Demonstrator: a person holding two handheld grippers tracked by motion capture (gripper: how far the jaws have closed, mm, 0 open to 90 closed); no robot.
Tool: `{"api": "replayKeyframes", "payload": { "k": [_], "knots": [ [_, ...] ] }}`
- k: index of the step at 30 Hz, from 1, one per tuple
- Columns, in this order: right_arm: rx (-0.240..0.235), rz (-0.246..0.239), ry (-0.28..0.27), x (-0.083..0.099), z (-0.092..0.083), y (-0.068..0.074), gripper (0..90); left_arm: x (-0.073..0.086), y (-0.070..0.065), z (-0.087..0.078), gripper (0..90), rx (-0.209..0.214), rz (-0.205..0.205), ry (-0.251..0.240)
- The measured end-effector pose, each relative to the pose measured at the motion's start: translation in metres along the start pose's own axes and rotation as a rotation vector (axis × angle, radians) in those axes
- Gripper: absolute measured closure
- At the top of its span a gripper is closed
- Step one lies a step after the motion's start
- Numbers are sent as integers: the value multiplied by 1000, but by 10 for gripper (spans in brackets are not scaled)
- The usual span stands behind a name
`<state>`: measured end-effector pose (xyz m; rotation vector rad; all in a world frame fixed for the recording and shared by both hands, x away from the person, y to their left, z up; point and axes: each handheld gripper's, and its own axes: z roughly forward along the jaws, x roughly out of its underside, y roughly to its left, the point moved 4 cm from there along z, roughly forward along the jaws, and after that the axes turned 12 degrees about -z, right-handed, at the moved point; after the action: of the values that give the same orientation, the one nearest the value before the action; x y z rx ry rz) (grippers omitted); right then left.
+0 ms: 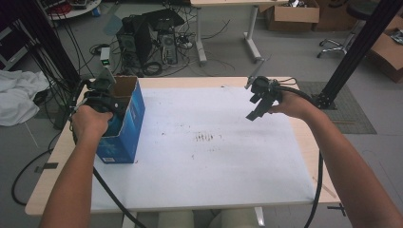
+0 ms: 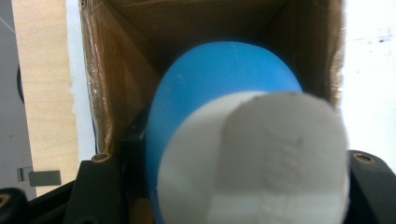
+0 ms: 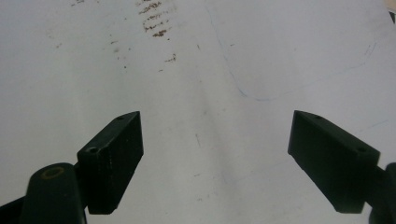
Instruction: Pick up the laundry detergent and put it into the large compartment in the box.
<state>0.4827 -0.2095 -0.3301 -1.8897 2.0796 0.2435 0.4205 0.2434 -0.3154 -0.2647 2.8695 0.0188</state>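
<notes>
White sheeting covers the bench (image 1: 214, 156). At left of frame, the left tool (image 1: 102, 97) clasps a blue-and-white bottle (image 2: 243, 154), long axis pointing straight into the open blue box (image 1: 126, 123) directly below it. Right tool (image 1: 259, 102) hangs released, well apart.

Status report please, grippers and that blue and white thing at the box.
Left gripper shut on blue-and-white object, over open box. Right gripper open, empty, above table. Nothing blocking box mouth.

No text, label or number is readable anywhere.
</notes>
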Motion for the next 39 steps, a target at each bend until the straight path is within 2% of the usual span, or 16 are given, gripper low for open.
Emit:
{"api": "replayKeyframes", "payload": {
  "k": [5,7,21,27,39],
  "knots": [
    [1,4,2,2,0,-1,179,4,5,11,378,3,-8,21],
    [-1,6,4,1,0,-1,179,4,6,13,377,9,-11,8],
    [-3,4,6,1,1,0,179,4,6,13,372,29,-4,14],
    [-3,4,4,0,1,0,179,4,10,10,349,44,-28,0],
    [0,-1,2,0,0,1,179,5,9,5,319,63,-35,-12]
  ]
}}
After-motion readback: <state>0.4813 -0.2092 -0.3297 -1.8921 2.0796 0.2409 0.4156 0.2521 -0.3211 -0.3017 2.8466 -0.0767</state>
